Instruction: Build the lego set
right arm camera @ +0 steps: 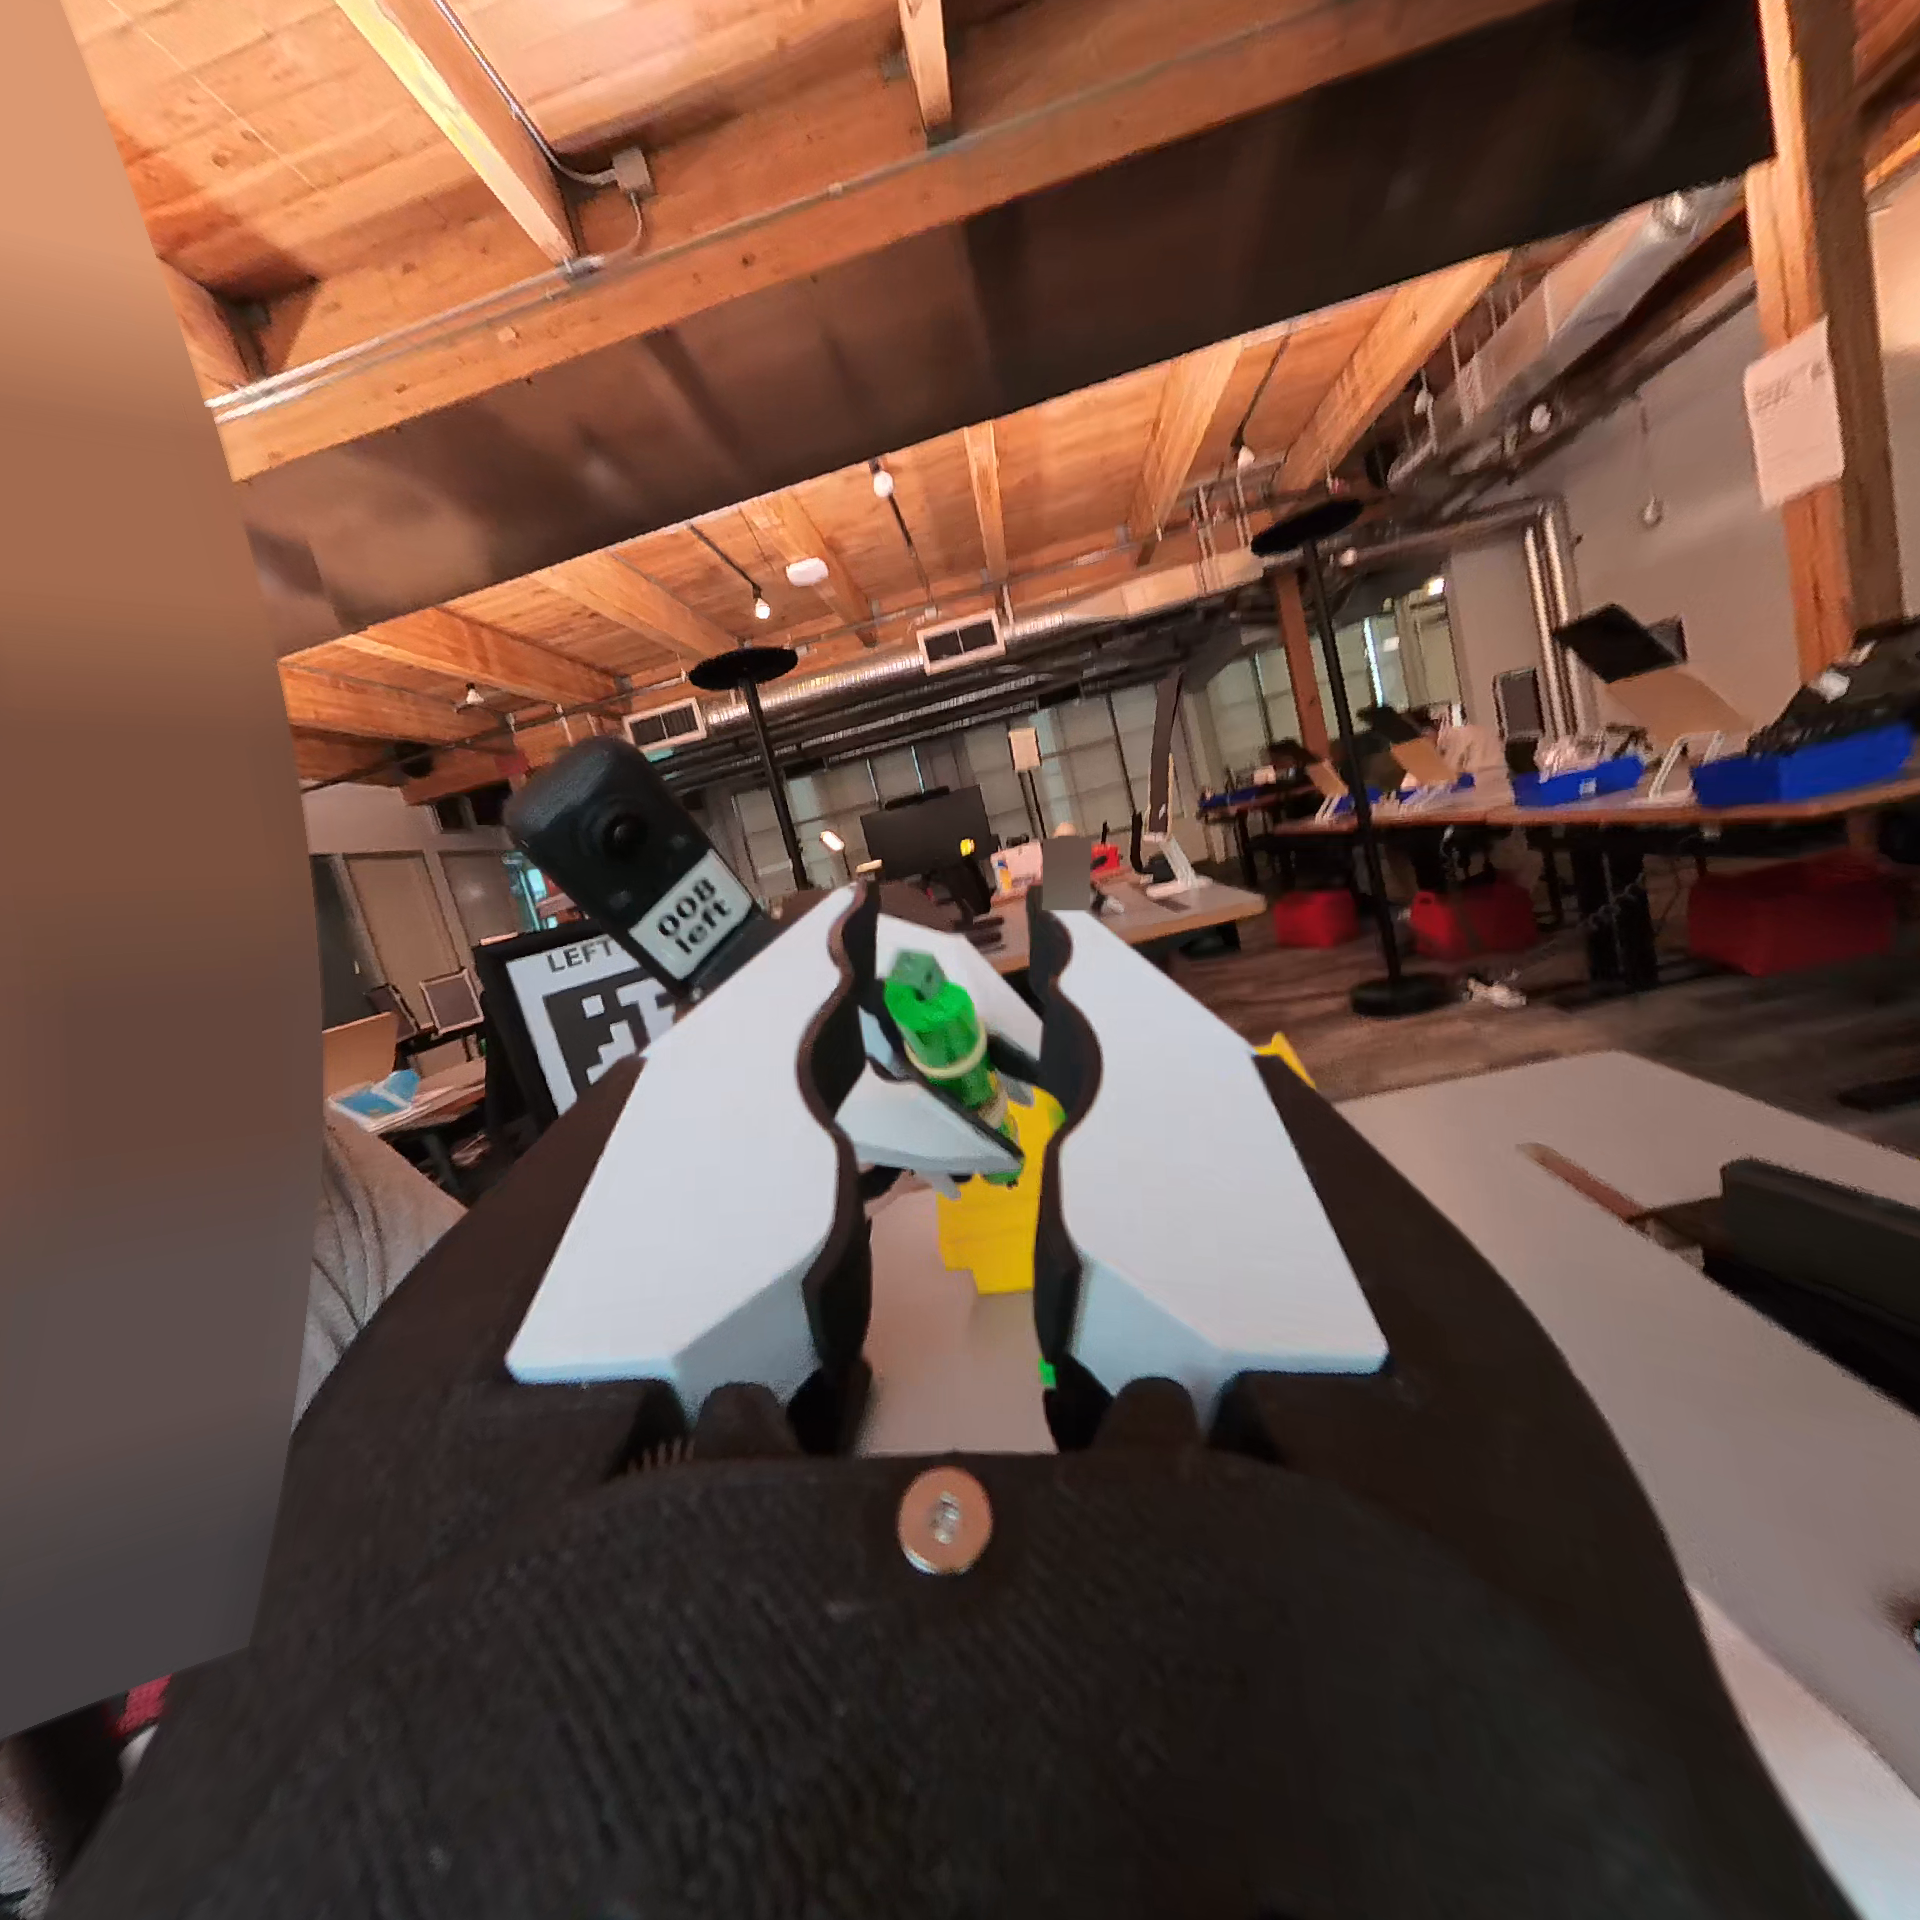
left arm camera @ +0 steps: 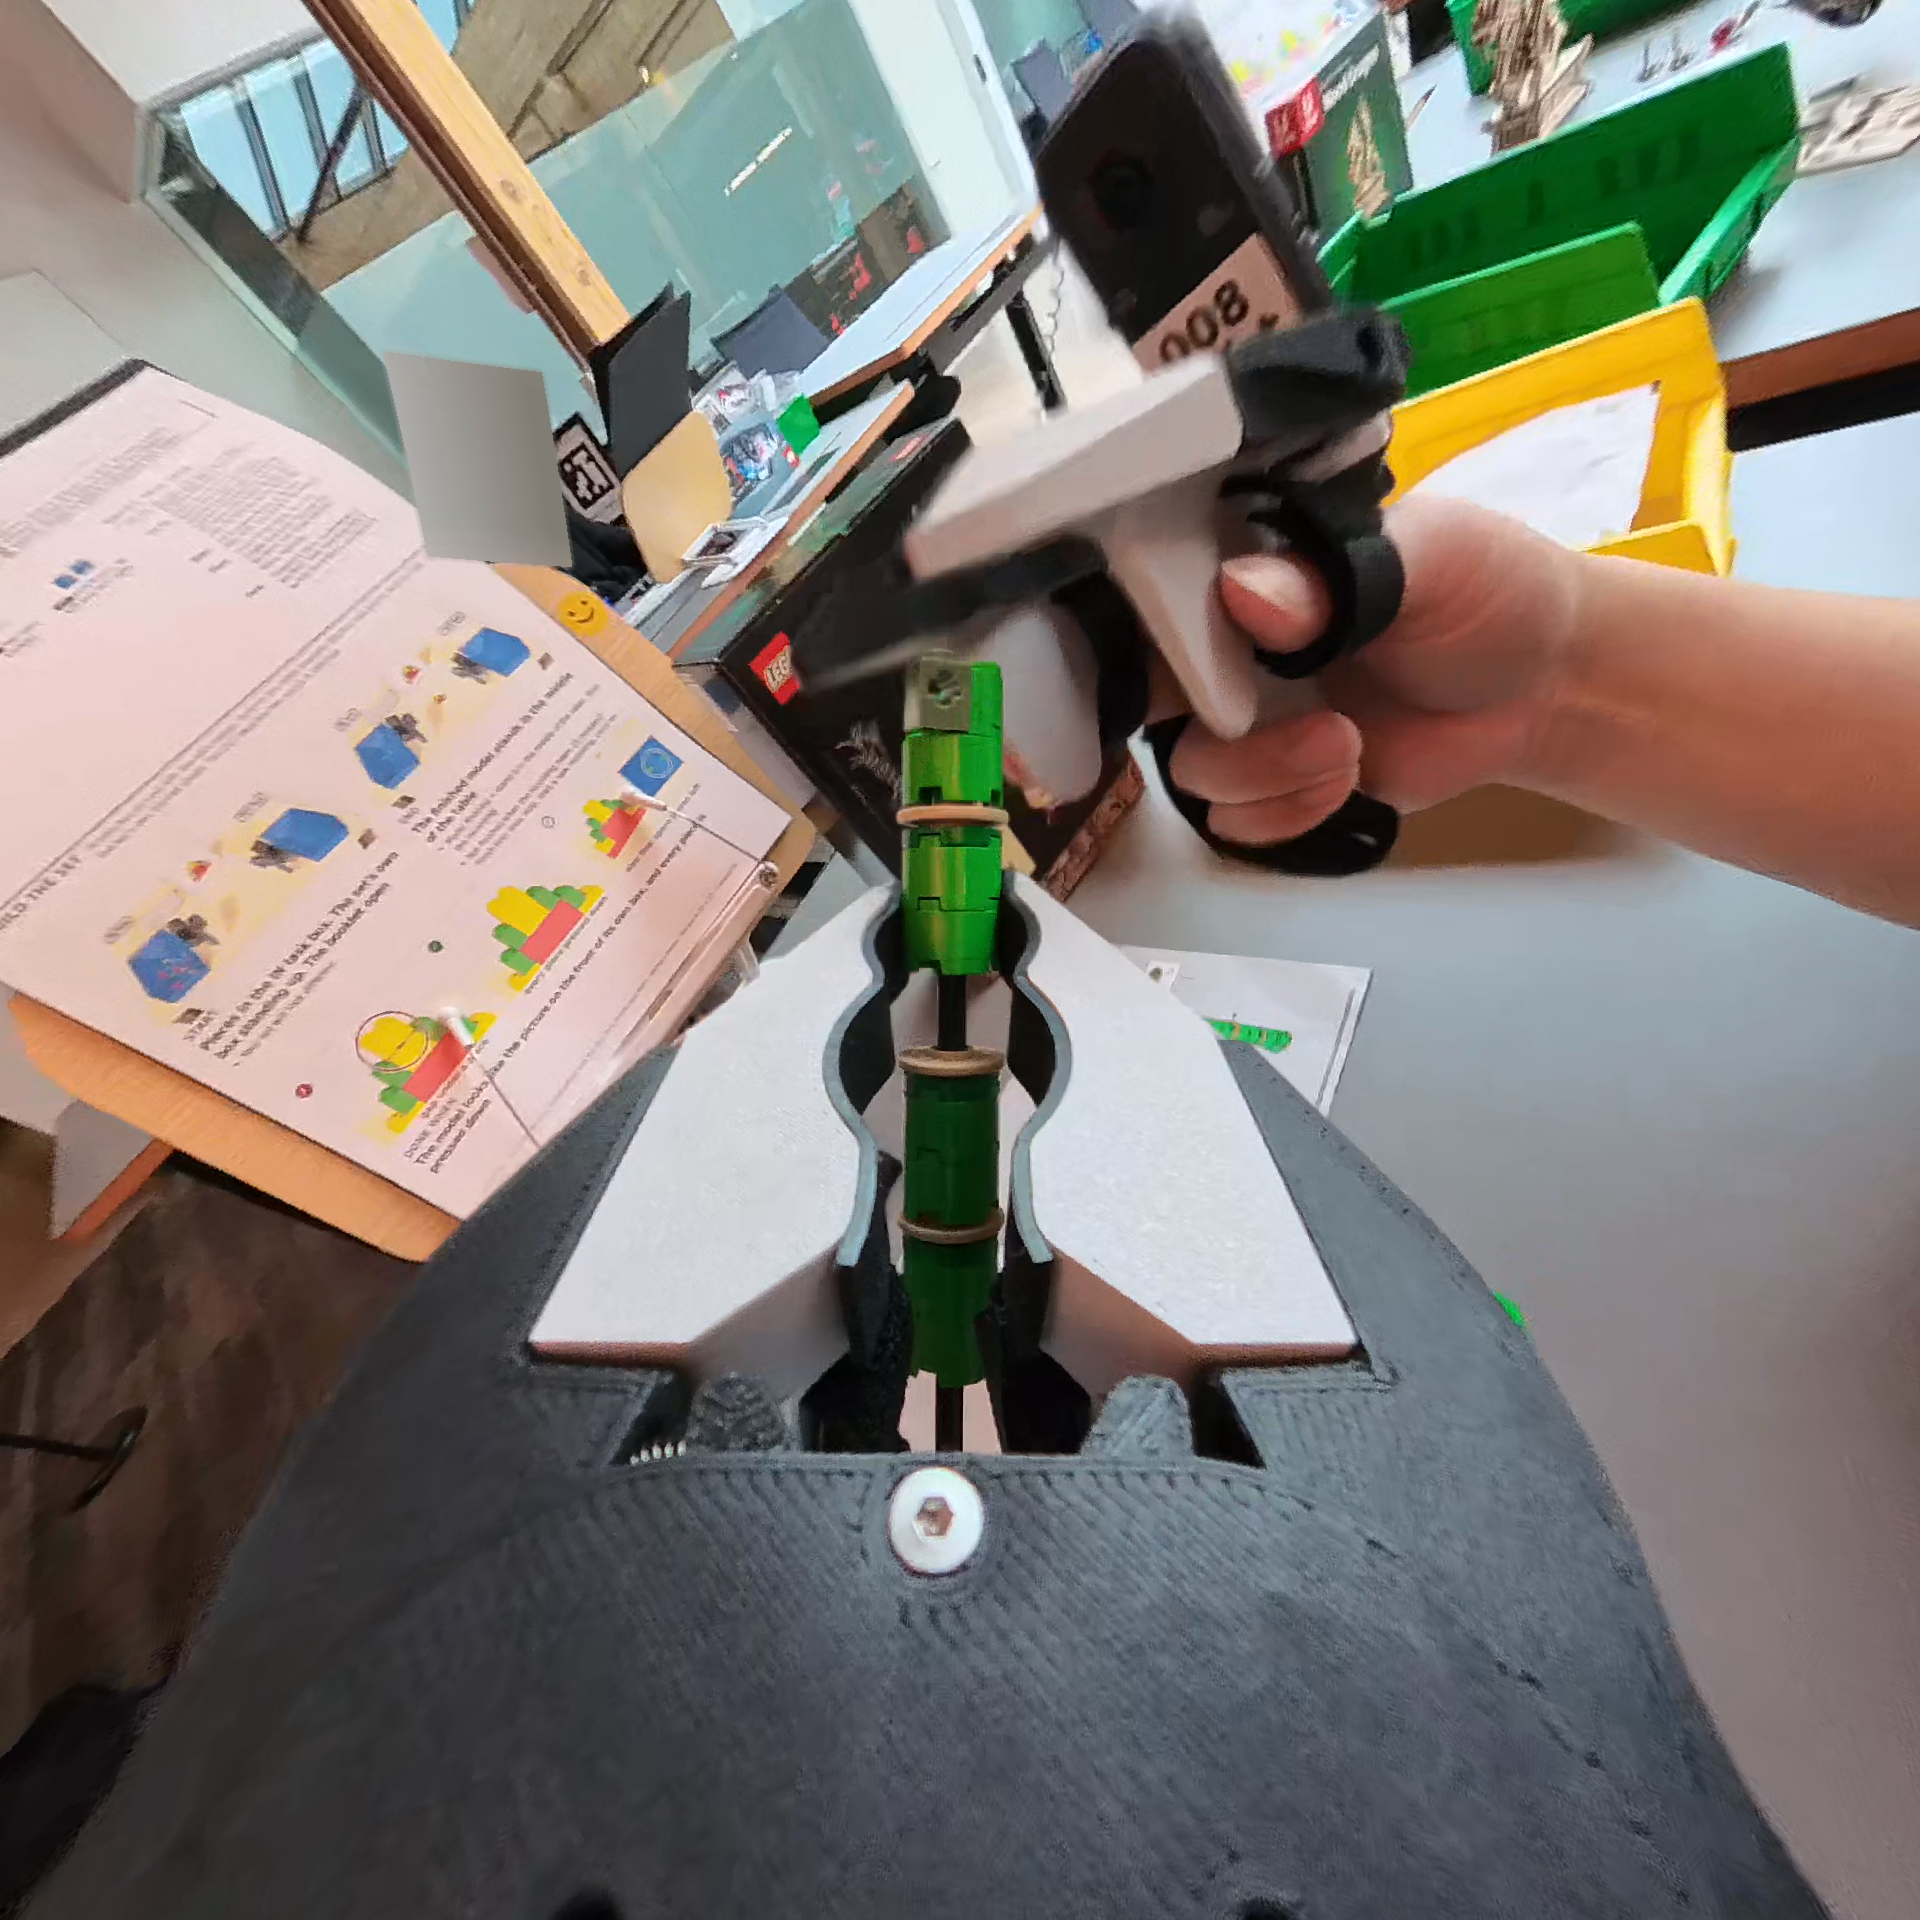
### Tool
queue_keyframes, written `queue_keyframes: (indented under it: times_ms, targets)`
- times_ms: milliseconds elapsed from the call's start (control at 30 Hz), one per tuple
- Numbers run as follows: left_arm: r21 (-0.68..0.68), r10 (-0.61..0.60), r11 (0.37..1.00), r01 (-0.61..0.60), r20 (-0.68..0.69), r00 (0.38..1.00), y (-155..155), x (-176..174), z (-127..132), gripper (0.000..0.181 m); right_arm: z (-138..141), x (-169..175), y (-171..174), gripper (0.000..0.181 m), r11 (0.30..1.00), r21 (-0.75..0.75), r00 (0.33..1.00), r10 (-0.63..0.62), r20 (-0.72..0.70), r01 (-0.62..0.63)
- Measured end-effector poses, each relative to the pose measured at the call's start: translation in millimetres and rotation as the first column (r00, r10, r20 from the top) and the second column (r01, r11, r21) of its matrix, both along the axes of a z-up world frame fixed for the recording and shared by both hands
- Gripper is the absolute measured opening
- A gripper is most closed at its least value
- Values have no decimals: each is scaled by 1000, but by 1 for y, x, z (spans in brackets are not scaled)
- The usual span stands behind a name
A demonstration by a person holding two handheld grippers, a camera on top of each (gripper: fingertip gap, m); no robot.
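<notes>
A: What has the left gripper (left arm camera: pixel 951 935) got?
B: Its jaws are clamped on the green lego stalk (left arm camera: pixel 948 894), which rises above the grey surface (left arm camera: pixel 1558 1039).
A: And the right gripper (right arm camera: pixel 951 935)?
B: Its jaws are parted and empty, near the stalk's top; a yellow bin (left arm camera: pixel 1558 436) sits far right.

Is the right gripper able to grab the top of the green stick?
Probably yes. The right gripper is open, and the top of the green stick pokes out above the left gripper, with nothing between.
</notes>
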State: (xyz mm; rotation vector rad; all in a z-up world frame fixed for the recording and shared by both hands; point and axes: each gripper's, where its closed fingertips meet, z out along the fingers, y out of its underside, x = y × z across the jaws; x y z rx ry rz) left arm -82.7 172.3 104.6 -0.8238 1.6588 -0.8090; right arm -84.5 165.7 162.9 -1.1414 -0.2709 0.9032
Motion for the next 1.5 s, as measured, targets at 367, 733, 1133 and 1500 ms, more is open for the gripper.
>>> queue_keyframes:
  times_ms: [367, 733, 1133, 1500]
  targets:
    - [-247, -84, 968, 51, -128, 988, 16, 2, -21, 13, -4, 28, -6, 31, 953, 152, 931, -292, 220, 263]
    - [-518, -416, 815, 260, -212, 884, -8, -8, -44, 13, -14, 44, -18, 33, 954, 161, 906, -292, 305, 253]
    - [-731, -774, 418, 539, 25, 633, -44, -47, -13, 12, -20, -37, -34, 39, 935, 347, 771, -277, 574, 77]
    - [-783, -907, -35, 621, 286, 310, -68, -86, 24, 13, 9, -79, -44, 44, 753, 637, 619, -583, 526, 168]
